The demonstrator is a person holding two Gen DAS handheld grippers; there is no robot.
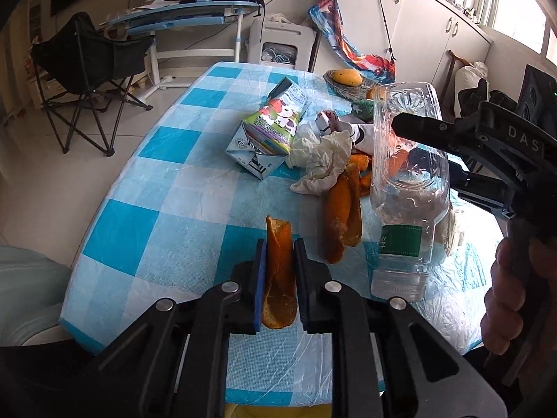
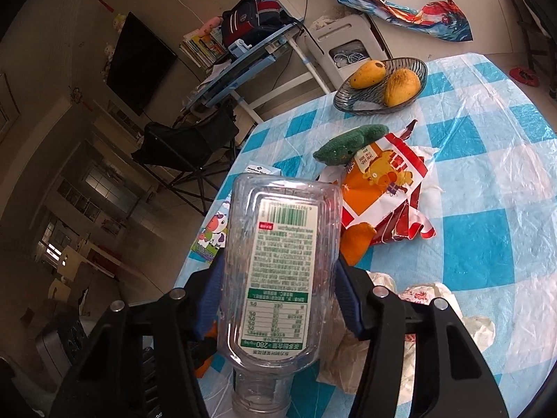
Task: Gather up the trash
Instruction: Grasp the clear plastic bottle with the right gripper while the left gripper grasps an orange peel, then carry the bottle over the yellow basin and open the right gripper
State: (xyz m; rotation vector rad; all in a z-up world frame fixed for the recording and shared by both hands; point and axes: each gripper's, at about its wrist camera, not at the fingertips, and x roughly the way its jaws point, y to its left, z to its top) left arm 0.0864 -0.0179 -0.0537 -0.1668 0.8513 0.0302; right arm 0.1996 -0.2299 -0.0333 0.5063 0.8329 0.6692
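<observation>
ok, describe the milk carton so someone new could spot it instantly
Start at the table with the blue-and-white checked cover. In the litter near its middle, left of the crumpled white tissue and the orange peels, lies the milk carton on its side. It is the only boxy piece, printed with a cartoon cow on green.

A clear, glossy plastic bottle with a paper label, a dull, rough-skinned orange peel, a printed cardboard milk carton and crumpled white tissue sit over a shiny, wrinkled plastic-film tablecloth; matt black plastic gripper arms carry bright metal rivets.
</observation>
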